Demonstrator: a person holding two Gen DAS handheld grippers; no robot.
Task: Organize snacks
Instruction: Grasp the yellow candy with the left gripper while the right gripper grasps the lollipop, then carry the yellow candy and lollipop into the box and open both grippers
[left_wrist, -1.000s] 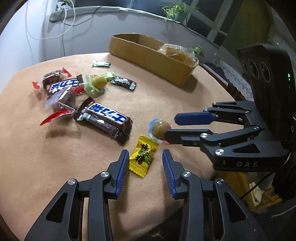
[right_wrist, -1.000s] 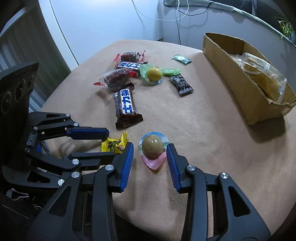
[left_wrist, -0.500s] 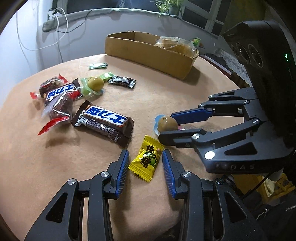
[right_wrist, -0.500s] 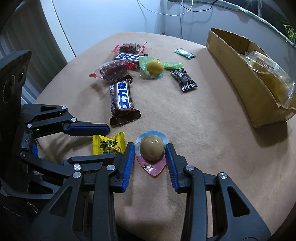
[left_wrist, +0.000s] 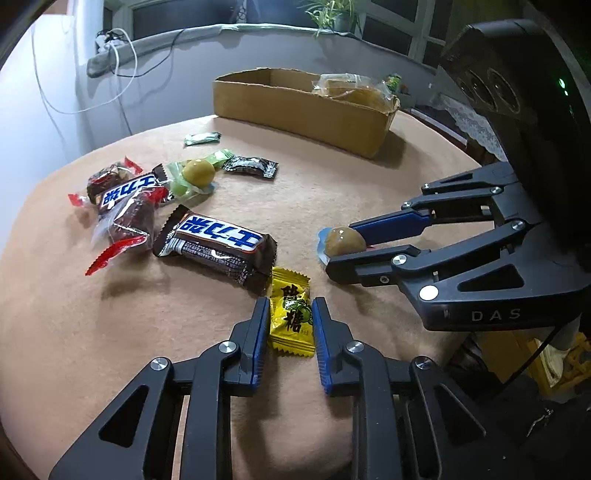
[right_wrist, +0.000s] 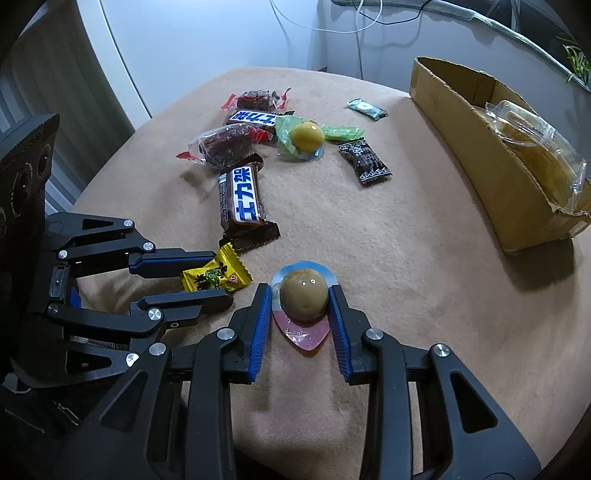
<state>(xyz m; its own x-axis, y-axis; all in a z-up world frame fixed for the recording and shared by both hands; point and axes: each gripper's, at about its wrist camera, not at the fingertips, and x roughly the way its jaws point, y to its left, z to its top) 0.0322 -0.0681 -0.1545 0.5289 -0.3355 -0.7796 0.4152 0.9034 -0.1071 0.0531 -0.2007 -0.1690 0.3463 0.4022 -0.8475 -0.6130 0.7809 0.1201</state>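
Observation:
My left gripper has closed on a yellow candy packet that lies on the tan table; it also shows in the right wrist view. My right gripper has closed on a brown jelly cup with a pink tab, also in the left wrist view. A cardboard box with a clear-wrapped pastry stands at the far right. A Snickers bar lies just beyond the yellow packet.
Farther left lie a second Snickers bar, red-wrapped dark snacks, a green jelly cup, a black sachet and a small green sachet. The table edge curves close by. Cables hang on the wall behind.
Both grippers have narrowed: the left onto the yellow packet, the right onto the brown jelly cup. Both moved slightly forward over their snacks.

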